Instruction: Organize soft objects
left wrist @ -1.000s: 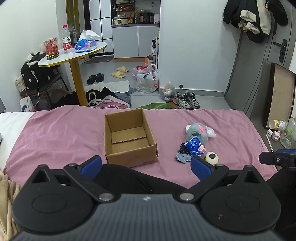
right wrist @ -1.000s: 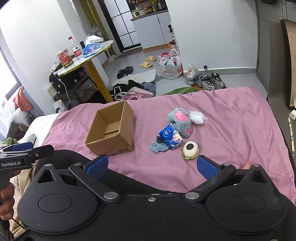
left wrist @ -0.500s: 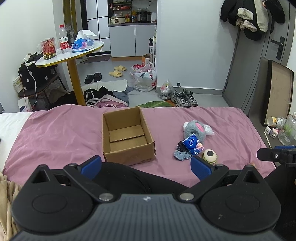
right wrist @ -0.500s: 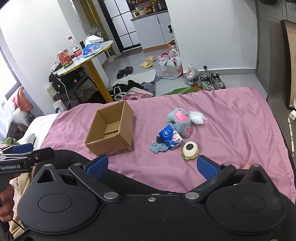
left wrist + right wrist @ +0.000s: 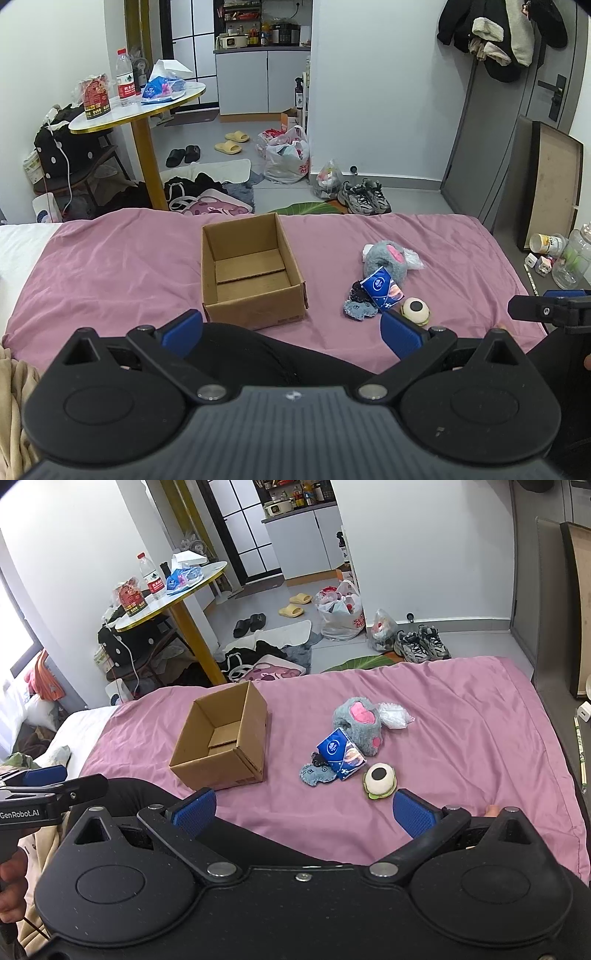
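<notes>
An empty cardboard box (image 5: 251,271) (image 5: 221,738) stands open on the pink bedspread (image 5: 110,258) (image 5: 461,720). To its right lies a small heap: a grey and pink plush toy (image 5: 386,258) (image 5: 358,720), a blue tissue pack (image 5: 380,286) (image 5: 340,751), a grey-blue cloth piece (image 5: 356,308) (image 5: 314,773), a round eyeball toy (image 5: 415,309) (image 5: 379,778) and a clear plastic bag (image 5: 395,716). My left gripper (image 5: 291,330) hangs open near the box's front edge. My right gripper (image 5: 304,812) is open too, just short of the eyeball toy.
Beyond the bed's far edge the floor holds clothes, slippers, shoes (image 5: 364,195) and plastic bags (image 5: 286,155). A round table (image 5: 140,107) with bottles stands at the back left. A board (image 5: 550,184) leans by the door at right. A person's hand (image 5: 9,886) holds the left gripper.
The left wrist view has drifted slightly, so the box and toys sit a little lower and further left. The right gripper has hardly moved. Both stay open.
</notes>
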The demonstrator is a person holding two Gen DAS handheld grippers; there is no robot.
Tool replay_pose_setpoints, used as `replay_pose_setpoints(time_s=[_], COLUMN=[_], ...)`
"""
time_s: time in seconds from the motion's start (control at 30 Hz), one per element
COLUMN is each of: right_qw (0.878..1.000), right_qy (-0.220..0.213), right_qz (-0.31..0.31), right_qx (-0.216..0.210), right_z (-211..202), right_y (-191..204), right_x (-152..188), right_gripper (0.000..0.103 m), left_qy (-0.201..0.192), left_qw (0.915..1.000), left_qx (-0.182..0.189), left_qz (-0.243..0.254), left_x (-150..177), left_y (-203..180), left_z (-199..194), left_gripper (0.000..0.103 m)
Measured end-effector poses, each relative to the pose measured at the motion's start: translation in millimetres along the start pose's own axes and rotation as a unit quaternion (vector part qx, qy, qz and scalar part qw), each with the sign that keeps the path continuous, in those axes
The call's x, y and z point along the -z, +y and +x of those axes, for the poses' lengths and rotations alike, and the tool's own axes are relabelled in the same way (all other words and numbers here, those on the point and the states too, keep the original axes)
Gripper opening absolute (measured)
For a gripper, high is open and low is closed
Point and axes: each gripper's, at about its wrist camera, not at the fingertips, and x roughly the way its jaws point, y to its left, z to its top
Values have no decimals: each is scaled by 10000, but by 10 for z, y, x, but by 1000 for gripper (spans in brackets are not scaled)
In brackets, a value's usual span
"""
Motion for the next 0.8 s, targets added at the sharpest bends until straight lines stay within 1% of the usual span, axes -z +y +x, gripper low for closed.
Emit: replay_pose_setpoints(time_s=[0.5, 0.8], right_qw=[10000, 9997], right_qy=[-5, -88], right_qz=[-20, -220], right_qx=[-3, 7], right_z=[1, -60], right_y=[8, 87], right_x=[3, 26], right_gripper=[103, 103], left_qy=[2, -12], left_qw=[10000, 10000], left_qx=[7, -1], left_qz=[6, -28], left_x=[1, 3], left_y=[-29, -13], left_z=[-4, -30], left_gripper=[102, 102])
